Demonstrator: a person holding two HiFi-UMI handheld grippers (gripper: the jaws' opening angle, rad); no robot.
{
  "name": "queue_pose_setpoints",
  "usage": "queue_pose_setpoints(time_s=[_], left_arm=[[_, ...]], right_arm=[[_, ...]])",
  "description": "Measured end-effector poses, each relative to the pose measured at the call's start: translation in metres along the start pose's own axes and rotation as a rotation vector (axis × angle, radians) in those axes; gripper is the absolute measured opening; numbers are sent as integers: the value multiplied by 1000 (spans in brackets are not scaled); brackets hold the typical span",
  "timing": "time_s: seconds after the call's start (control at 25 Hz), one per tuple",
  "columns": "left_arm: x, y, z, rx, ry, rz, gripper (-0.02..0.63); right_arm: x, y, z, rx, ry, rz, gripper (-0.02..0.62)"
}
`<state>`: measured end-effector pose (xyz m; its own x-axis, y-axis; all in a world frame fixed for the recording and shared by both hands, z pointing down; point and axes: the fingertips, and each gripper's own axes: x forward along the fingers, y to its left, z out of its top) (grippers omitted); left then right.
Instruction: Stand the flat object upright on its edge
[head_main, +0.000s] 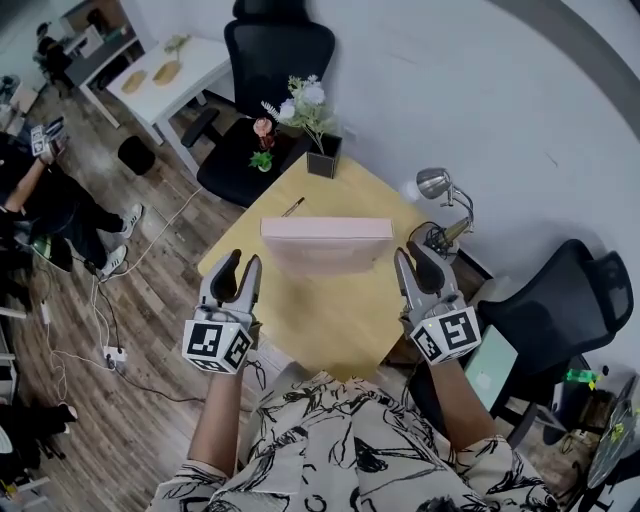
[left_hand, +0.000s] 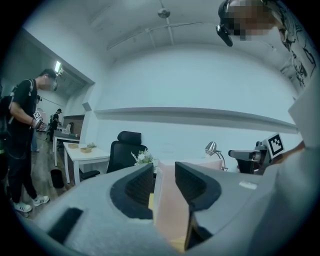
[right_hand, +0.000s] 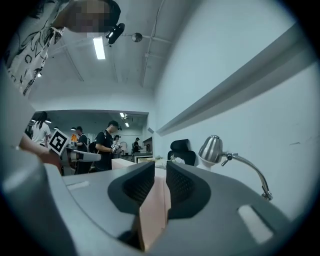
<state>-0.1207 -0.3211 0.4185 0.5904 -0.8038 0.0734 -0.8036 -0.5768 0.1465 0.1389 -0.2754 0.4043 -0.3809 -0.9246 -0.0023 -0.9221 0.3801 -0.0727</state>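
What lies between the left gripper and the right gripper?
A pink flat rectangular box fills that stretch, seen in the head view; the left gripper and the right gripper each clamp one end.

A dark square planter (head_main: 322, 160) with white flowers is set at the far corner of the wooden desk (head_main: 330, 320), and a pen (head_main: 293, 207) is laid near its far left edge. A metal lamp (head_main: 441, 188) is seen at the right corner. Beyond the far corner a black office chair (head_main: 275, 50) is placed, with small potted plants (head_main: 262, 145) on its seat. A second black chair (head_main: 565, 290) is seen past the right corner.
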Motion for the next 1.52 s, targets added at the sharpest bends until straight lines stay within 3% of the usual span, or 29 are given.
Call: queue_pose_setpoints(time_s=[0.08,0.24,0.44,0.76,1.16,1.52], left_arm=[[-5,-4,5,-7,-16,-15,121],[-14,-3,6,3,-5,-1,78],[-24,5,16,-12,-24,45,2],[-36,0,38,0,-26,46,2],[-63,4,62,122,-48,115,2],[-91,17,56,109,-54,186,2]], right_arm=[[-3,-3,7,-5,-8,-4,33],[-15,-8,13,-23,-15,-22,-1],[-30,-10,17,-51,-8,-37,-8],[-54,-12,49,-83,-65,-78,-8],[-87,-34,53,-70,-56,-186,-9],[-104,-37,67,-135,-99,-194,-8]])
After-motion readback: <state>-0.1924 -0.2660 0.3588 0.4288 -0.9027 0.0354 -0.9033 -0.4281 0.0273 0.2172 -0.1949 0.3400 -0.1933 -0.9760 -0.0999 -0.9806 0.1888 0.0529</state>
